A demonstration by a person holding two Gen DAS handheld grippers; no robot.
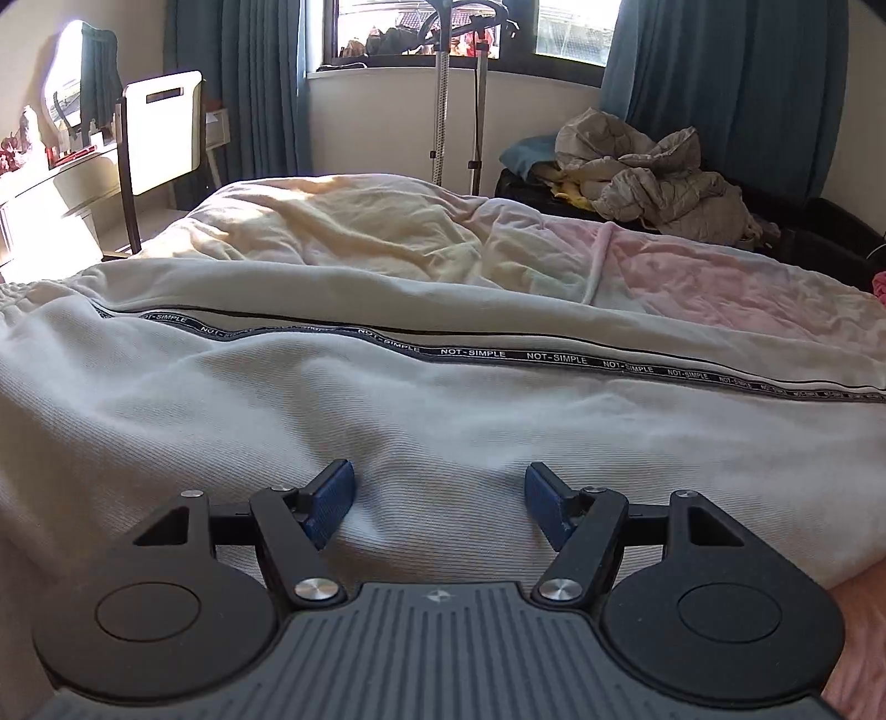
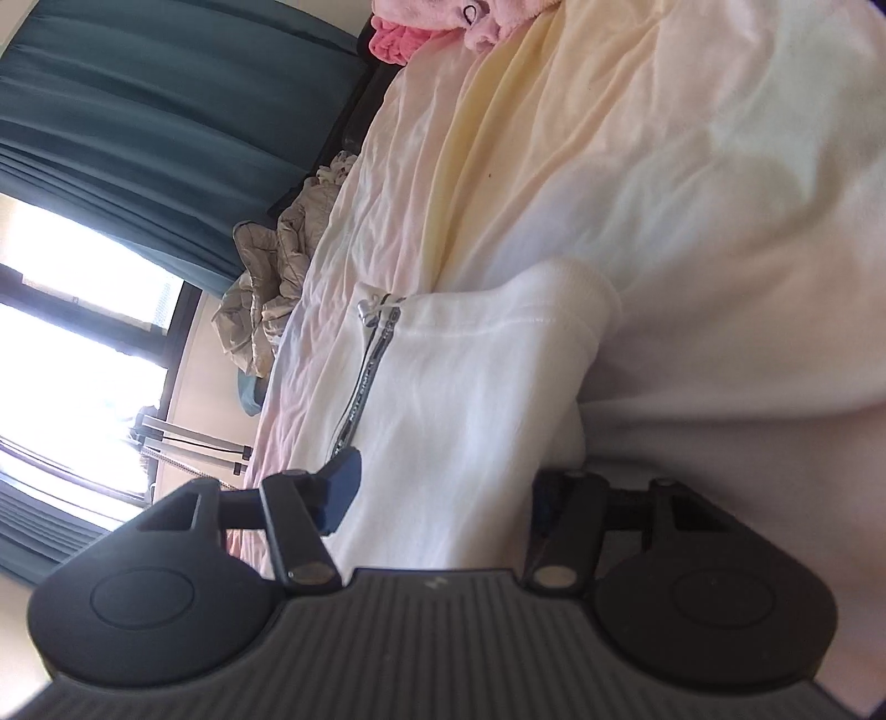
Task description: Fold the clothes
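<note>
A white ribbed garment (image 1: pixel 387 421) with a black "NOT-SIMPLE" tape stripe (image 1: pixel 554 357) lies spread across the bed. My left gripper (image 1: pixel 439 501) is open, its blue pads resting on the cloth near its front edge, with the fabric between them. In the right wrist view the same white garment (image 2: pixel 454 387) shows its zipper and stripe (image 2: pixel 368 371) and a cuffed end (image 2: pixel 576 299). My right gripper (image 2: pixel 443 493) is open around the garment's edge; its left pad (image 2: pixel 340 487) shows, and the right pad is hidden behind the cloth.
The bed has a cream and pink quilt (image 1: pixel 692 277). A heap of beige quilted clothing (image 1: pixel 648 177) lies at the far right. A chair (image 1: pixel 160 133) and a dressing table (image 1: pixel 55 166) stand at the left. A metal stand (image 1: pixel 459 111) is by the window. Pink items (image 2: pixel 421 27) lie further along the bed.
</note>
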